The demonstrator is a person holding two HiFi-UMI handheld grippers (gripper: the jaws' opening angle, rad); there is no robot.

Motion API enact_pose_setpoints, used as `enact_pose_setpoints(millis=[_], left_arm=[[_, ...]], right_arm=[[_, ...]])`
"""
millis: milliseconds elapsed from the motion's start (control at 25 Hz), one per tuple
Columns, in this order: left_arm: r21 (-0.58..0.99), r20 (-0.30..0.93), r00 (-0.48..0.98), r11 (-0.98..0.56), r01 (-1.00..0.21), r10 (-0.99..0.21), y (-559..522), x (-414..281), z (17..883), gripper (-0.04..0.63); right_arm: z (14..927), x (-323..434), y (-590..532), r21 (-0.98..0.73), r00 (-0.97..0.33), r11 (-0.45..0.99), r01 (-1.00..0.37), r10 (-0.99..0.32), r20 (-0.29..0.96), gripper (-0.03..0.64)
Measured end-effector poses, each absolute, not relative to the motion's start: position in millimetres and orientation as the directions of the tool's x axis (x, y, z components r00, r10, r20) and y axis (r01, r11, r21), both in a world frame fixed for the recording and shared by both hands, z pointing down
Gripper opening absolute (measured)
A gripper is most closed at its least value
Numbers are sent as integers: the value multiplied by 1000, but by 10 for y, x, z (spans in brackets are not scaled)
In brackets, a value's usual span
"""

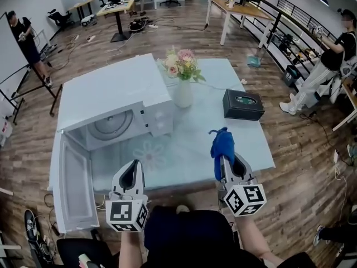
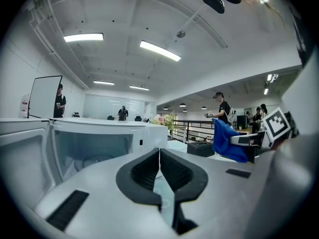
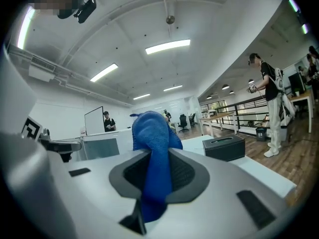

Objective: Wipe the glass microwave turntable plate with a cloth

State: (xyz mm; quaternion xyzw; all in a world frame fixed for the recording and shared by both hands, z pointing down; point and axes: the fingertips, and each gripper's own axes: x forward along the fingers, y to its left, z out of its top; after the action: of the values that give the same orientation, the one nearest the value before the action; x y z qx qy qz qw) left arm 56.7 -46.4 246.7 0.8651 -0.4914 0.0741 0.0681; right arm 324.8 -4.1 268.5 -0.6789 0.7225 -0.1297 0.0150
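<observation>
A white microwave [image 1: 114,96] stands on the table's left side with its door [image 1: 72,180] swung open toward me. The glass turntable plate [image 1: 113,125] lies inside its cavity, also visible as a pale disc [image 2: 92,161] in the left gripper view. My left gripper [image 1: 133,171] hovers low at the table's near edge, jaws shut with nothing between them [image 2: 159,156]. My right gripper [image 1: 224,156] is held to the right, shut on a blue cloth [image 1: 222,144] that bunches above the jaws [image 3: 152,148].
A white vase of flowers [image 1: 183,77] stands next to the microwave's right side. A black tissue box [image 1: 243,104] sits at the table's right. People stand at the room's edges, desks and chairs farther back.
</observation>
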Motion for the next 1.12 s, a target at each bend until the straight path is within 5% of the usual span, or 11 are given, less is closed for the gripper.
enact_pose_setpoints(millis=[1120], left_arm=[[79,218,584,-582,-809,-782,-384,1097,2581,8]], right_arm=[[2582,2879,-181,-144,-183,162,-976,-972,146,55]])
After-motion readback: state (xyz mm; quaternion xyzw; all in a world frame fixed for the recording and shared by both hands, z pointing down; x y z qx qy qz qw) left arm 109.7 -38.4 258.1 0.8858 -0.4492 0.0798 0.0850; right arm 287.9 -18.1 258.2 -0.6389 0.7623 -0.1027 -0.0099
